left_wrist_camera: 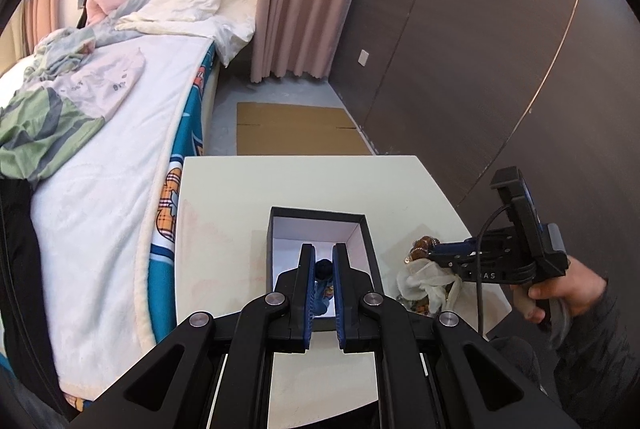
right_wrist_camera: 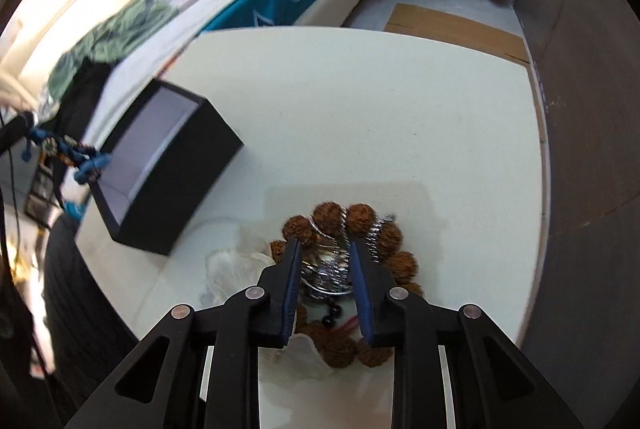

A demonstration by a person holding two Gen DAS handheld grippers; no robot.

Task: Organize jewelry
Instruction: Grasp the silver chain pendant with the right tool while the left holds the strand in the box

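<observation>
While left tongs (left_wrist_camera: pixel 323 271) dangle blue bracelet (left_wrist_camera: pixel 323 269) over black box (left_wrist_camera: pixel 318 215), interior white.

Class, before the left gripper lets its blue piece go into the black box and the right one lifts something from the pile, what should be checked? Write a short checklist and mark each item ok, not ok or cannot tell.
1. Left gripper is shut on the blue cord bracelet: ok.
2. Bracelet hangs over the opening of the black box: ok in the left view.
3. Box is open, white inside showing: ok.
4. Box is otherwise empty: cannot tell, the fingers hide the floor.
5. Right gripper is open over the silver bangle, among the brown beads: ok.
6. Bangle is free of the beads and white cloth: cannot tell.
</observation>
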